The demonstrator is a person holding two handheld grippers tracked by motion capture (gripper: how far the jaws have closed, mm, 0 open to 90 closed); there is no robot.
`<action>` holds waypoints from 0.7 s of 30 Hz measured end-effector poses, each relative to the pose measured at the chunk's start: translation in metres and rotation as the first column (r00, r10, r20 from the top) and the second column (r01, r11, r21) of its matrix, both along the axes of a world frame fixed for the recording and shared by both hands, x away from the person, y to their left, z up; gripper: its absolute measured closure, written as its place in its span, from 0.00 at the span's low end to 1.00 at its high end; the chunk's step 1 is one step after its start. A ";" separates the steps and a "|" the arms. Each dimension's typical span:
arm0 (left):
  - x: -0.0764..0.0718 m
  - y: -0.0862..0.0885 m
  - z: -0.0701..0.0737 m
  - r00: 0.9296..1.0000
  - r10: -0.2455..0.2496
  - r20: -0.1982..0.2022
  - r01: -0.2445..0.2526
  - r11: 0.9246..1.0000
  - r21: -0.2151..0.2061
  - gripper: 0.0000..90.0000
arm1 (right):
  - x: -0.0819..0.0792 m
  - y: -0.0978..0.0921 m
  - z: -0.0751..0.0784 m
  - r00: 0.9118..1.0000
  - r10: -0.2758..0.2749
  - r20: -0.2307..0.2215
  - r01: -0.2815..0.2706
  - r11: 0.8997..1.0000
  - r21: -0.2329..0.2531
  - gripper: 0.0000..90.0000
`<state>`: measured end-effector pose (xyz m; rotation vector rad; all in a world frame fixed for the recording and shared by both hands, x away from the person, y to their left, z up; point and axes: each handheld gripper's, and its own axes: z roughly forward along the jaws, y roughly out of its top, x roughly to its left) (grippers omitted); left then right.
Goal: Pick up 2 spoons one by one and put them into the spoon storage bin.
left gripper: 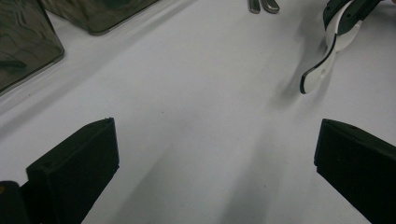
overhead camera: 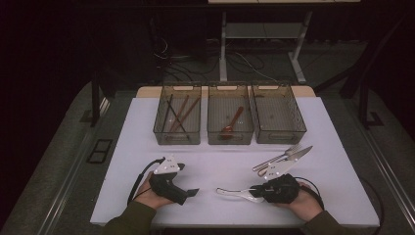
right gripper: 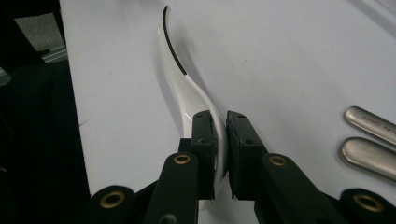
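Note:
A white ceramic spoon lies low over the white table near its front edge, handle pointing left. My right gripper is shut on its bowl end; in the right gripper view the spoon runs up and away from the two closed jaws of the right gripper. My left gripper rests at the front left, open, with bare table between its jaws. In the left gripper view the left gripper faces the spoon, which hangs from the other gripper.
Three smoky plastic bins stand in a row at the back: the left bin holds chopsticks, the middle bin a wooden spoon, and a right bin. A metal fork and knife lie right of centre.

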<state>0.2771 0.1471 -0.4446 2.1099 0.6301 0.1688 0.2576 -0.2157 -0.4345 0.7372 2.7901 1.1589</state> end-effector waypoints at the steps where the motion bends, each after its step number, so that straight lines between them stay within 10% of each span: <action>1: 0.000 0.000 0.000 1.000 0.000 0.000 0.000 1.000 0.001 0.00 | 0.000 0.000 0.000 1.000 -0.004 -0.001 0.004 1.000 0.001 0.91; 21: 0.000 -0.001 -0.001 1.000 -0.004 -0.008 0.004 1.000 -0.003 0.00 | 0.013 -0.008 0.015 0.996 -0.083 0.040 0.081 0.996 0.045 0.91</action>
